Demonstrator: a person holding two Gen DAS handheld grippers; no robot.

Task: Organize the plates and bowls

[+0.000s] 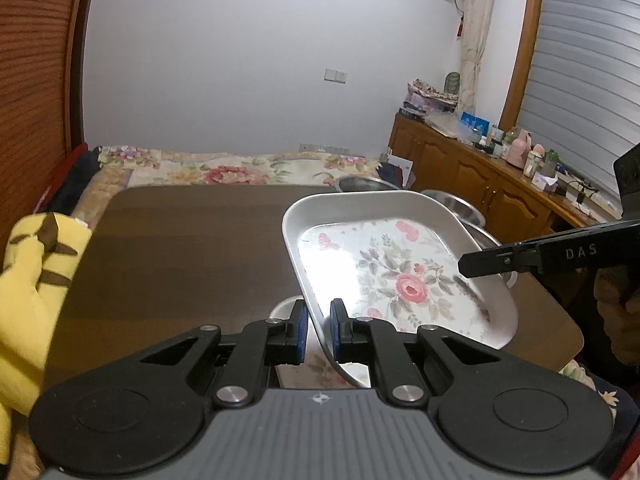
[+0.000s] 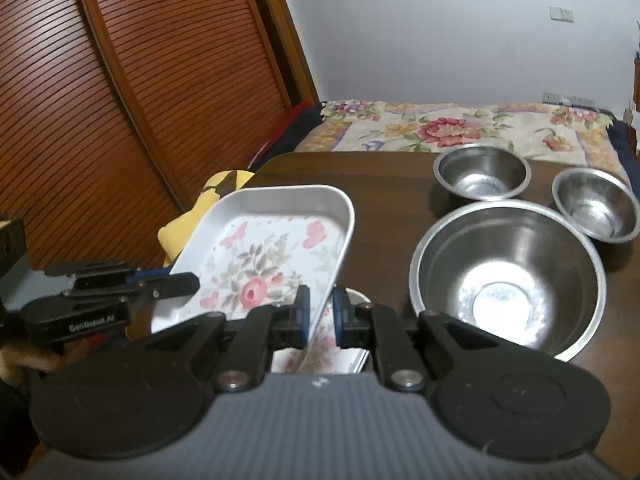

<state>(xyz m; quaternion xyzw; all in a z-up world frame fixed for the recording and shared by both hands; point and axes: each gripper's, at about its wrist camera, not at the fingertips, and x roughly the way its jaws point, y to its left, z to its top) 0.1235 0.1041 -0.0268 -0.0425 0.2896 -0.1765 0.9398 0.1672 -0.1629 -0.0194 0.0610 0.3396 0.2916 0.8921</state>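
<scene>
Behind the dark wooden table (image 1: 172, 248) a bed with a flowered cover is seen. On the left wrist view, the left gripper (image 1: 319, 330) is clenched on the near rim of a floral tray-plate (image 1: 384, 276), which is held tilted above the table. On the right wrist view, the right gripper (image 2: 321, 316) is clenched on the opposite rim, above more floral plates (image 2: 344, 354). Three steel bowls (image 2: 508, 272) are seen apart, not yet nested; much is judged left.

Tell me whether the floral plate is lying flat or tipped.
Tipped: the floral plate is lifted off the table, held at opposite rims by the left gripper and right gripper.
</scene>
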